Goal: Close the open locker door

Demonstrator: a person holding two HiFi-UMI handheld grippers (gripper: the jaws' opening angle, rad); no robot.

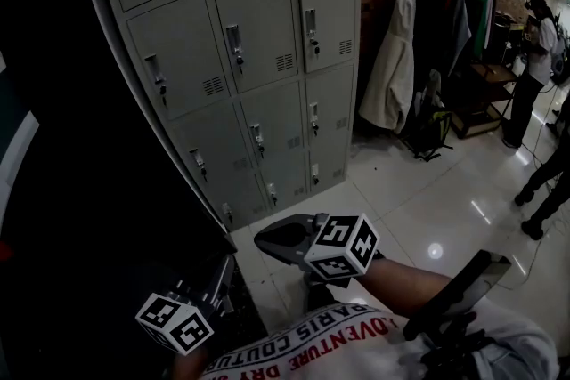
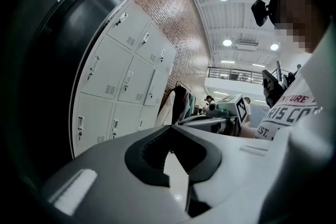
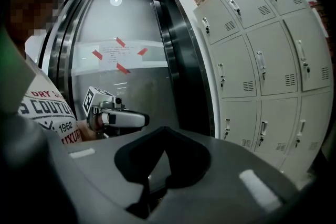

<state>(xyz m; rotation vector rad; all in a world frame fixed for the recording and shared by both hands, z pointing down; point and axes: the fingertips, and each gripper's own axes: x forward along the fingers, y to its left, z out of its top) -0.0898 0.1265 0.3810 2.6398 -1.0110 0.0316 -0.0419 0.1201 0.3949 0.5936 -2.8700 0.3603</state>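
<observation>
A bank of grey lockers point(image 1: 258, 58) fills the middle of the head view, and every door I can see on it lies flush; no open door shows. The lockers point(image 2: 126, 81) also stand to the left in the left gripper view, and the lockers point(image 3: 262, 71) to the right in the right gripper view. My left gripper point(image 1: 227, 267) is low near my body, shut and empty. My right gripper point(image 1: 263, 240) sits beside it, pointing left, also shut on nothing. Both are well short of the lockers.
A dark metal door or panel point(image 1: 89, 191) stands left of the lockers, with a taped paper notice point(image 3: 118, 52). A clothes rack point(image 1: 445, 4) with hanging coats and a bag point(image 1: 427, 125) stand right. A person point(image 1: 534, 58) is at far right on glossy tiles.
</observation>
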